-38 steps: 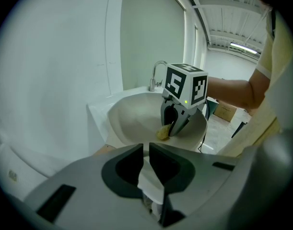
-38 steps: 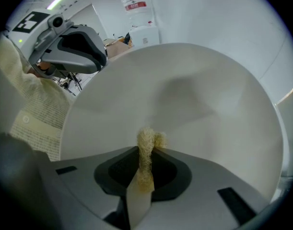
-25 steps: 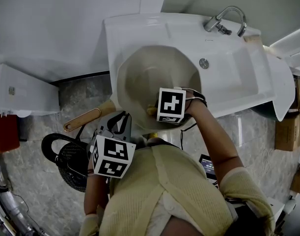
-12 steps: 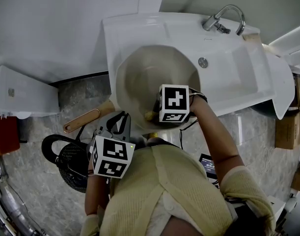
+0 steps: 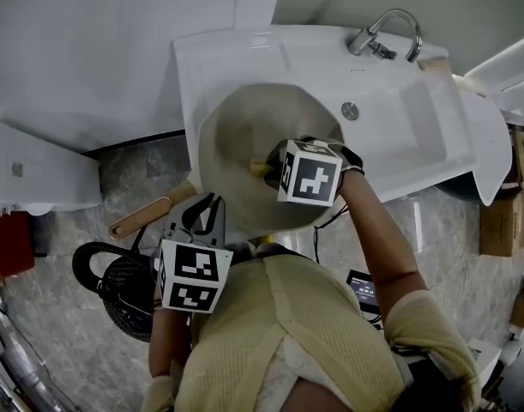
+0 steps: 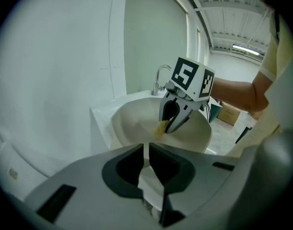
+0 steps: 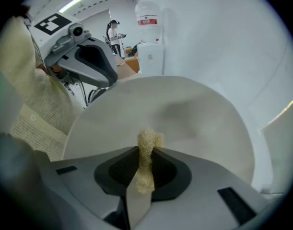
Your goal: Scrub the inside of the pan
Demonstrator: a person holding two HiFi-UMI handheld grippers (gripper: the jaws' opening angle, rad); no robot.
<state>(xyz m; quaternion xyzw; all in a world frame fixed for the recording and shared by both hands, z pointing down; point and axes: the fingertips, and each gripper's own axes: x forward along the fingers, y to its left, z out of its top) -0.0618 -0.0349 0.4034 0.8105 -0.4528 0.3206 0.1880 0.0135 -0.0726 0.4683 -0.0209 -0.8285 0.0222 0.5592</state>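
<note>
The pan (image 5: 244, 131) lies tilted in the white sink (image 5: 407, 123), its open side facing you. Its inside is a plain pale beige with a matte look and a faint darker patch on the far wall. The wooden handle (image 5: 148, 214) sticks out past the sink's edge on your left.

Your left gripper (image 6: 147, 152) has its jaws pinched almost together on a thin pale edge. The head view places that edge at the pan's near rim, beside the handle.

Your right gripper (image 7: 146, 152) is inside the pan with its jaws clamped on a pale yellow, fibrous scrubber (image 7: 147, 139). The tuft stands out past the fingertips, and in the left gripper view it meets the inner wall.

Inside the pan there is only the scrubber and the right gripper's tip. The faucet (image 5: 387, 31) stands at the sink's far corner, well apart from the pan.

A water bottle (image 7: 148, 16) in the background has a red label, too small to read. The marker cube (image 5: 310, 176) on your right gripper bears black-and-white squares only.
</note>
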